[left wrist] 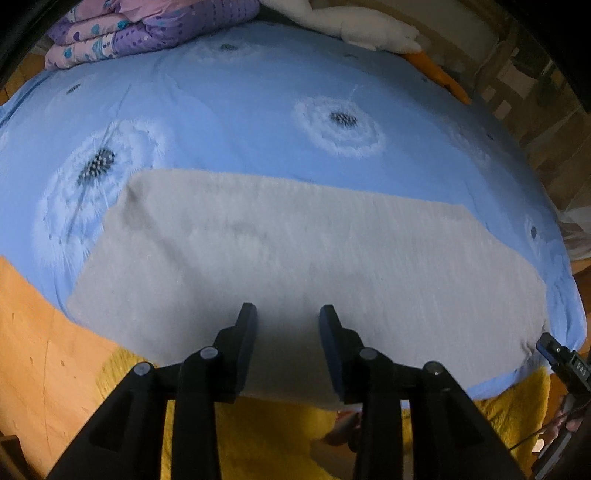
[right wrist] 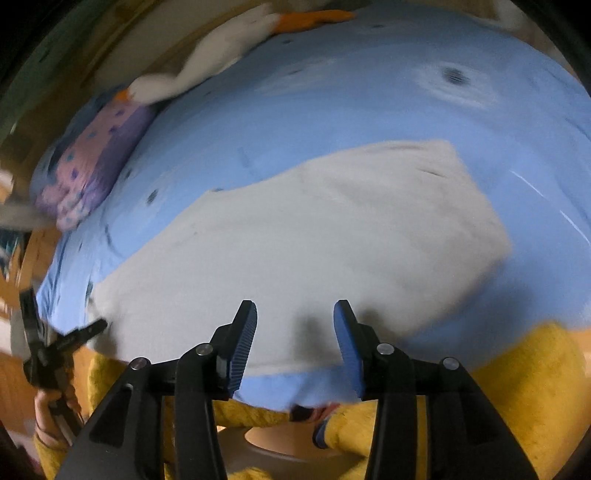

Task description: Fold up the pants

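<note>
A blue bedsheet (left wrist: 240, 110) printed with white dandelion heads covers the bed. At eleven o'clock in the left wrist view lies a folded purple quilt (left wrist: 147, 33) with dots and hearts. At one o'clock lies a white plush goose (left wrist: 365, 29) with an orange beak. A wooden floor (left wrist: 40, 332) shows at eight o'clock.

Matt grey cloth pants (left wrist: 295, 251), smooth cotton bedsheet (left wrist: 240, 103)

Blue bed (left wrist: 240, 96); grey pants (left wrist: 295, 258); quilt (left wrist: 147, 33); goose (left wrist: 362, 26).
</note>
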